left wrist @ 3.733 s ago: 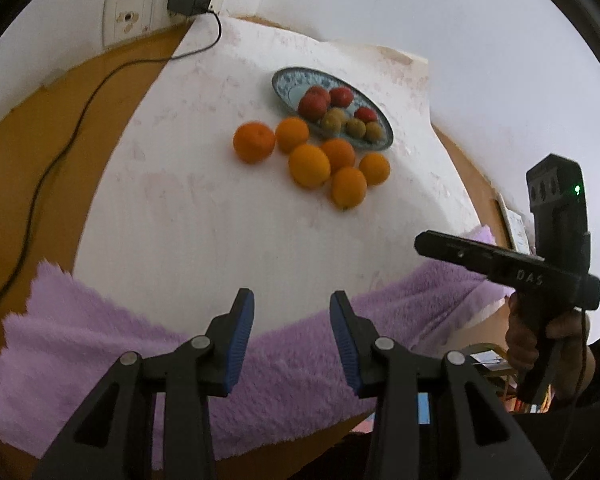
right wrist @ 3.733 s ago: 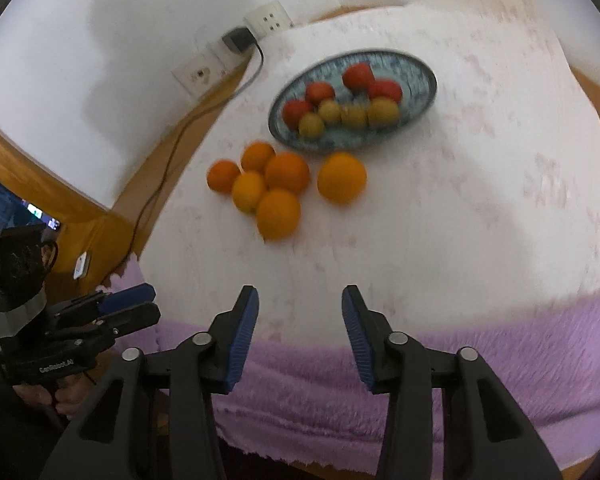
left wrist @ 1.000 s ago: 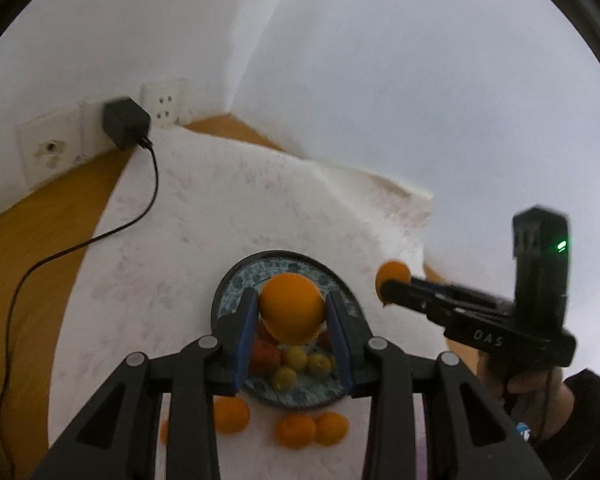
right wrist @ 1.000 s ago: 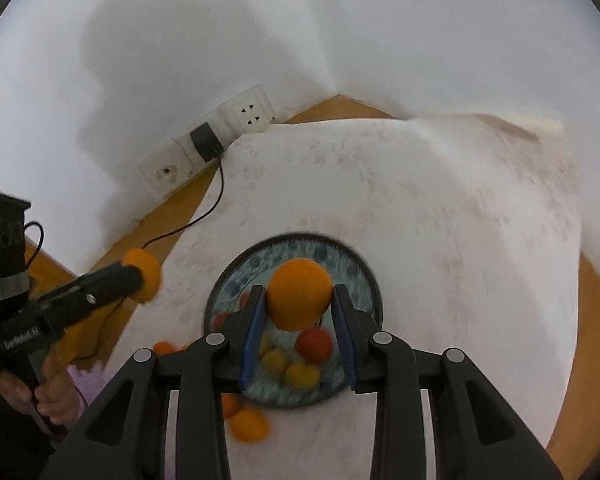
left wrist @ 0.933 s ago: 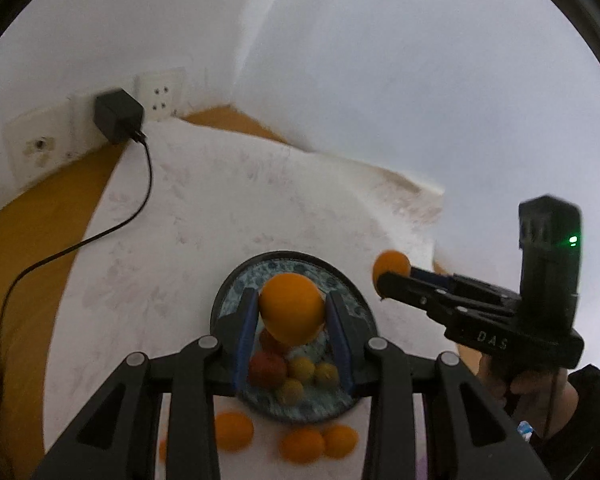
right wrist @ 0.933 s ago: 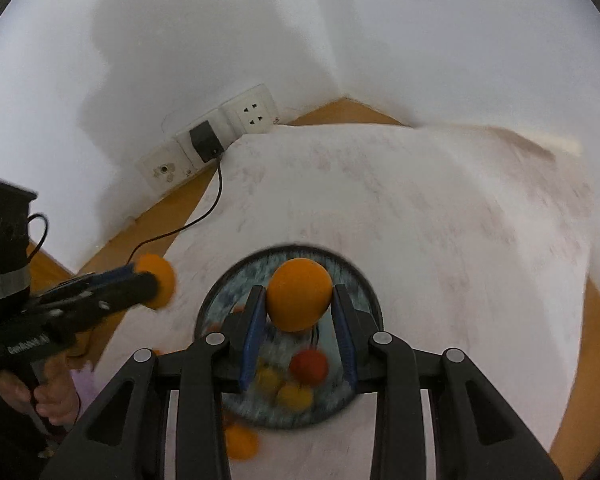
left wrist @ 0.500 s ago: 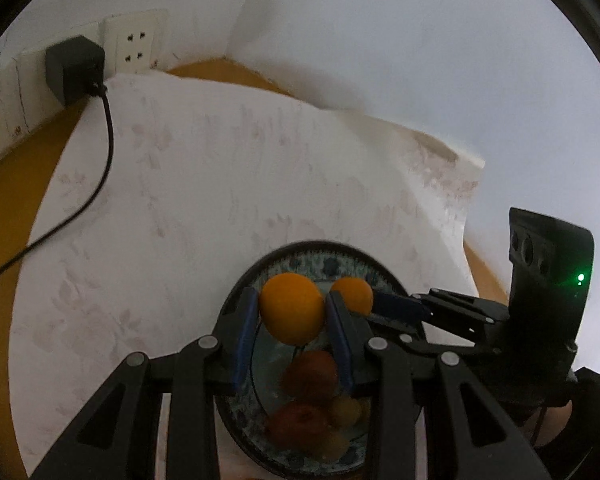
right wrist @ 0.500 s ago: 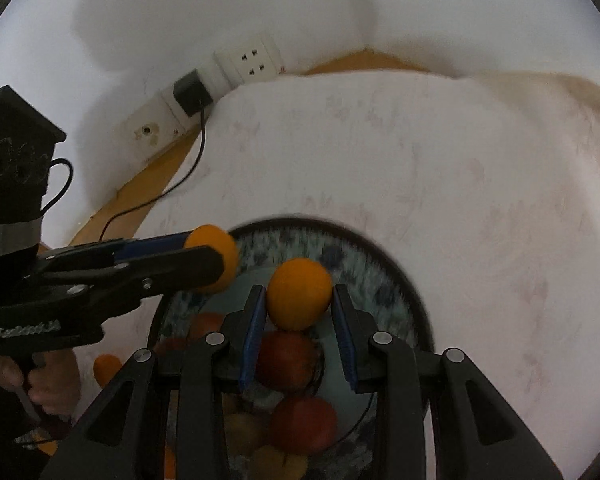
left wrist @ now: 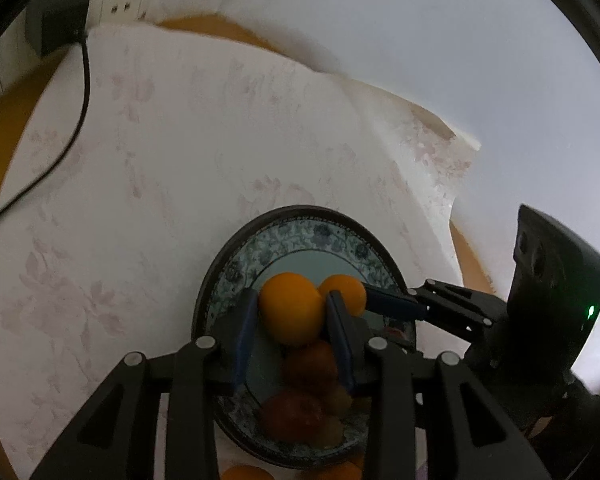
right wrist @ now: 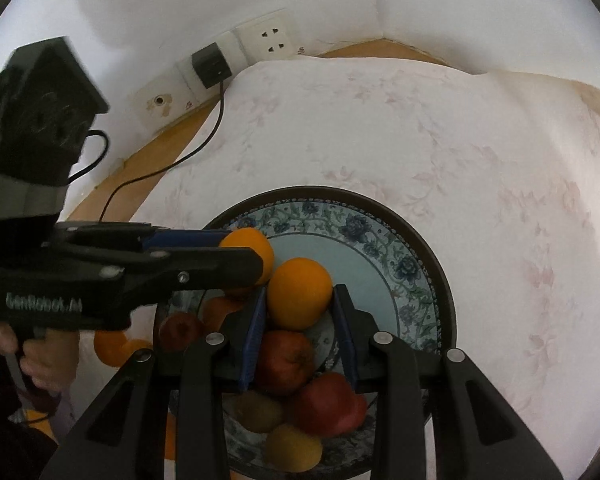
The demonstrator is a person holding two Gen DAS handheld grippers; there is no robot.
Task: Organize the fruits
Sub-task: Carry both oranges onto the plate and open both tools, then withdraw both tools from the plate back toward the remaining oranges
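Both grippers, left gripper (left wrist: 290,312) and right gripper (right wrist: 299,298), each clamp a round orange over the blue floral-patterned ceramic plate (right wrist: 400,256), whose far half lies bare, on the white flowered tablecloth (right wrist: 420,140).

Wooden table (right wrist: 168,148) covered by a white floral-print cloth (right wrist: 420,136). On the cloth: a blue-patterned, dark-rimmed plate (right wrist: 384,236); loose oranges (right wrist: 108,346) just beside its rim. A black cable (left wrist: 76,120) trails over the cloth's edge onto the bare wood.

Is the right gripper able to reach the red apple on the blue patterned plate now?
Probably not: the right gripper is shut on an orange, so its jaws are full, though the red apple lies just below.
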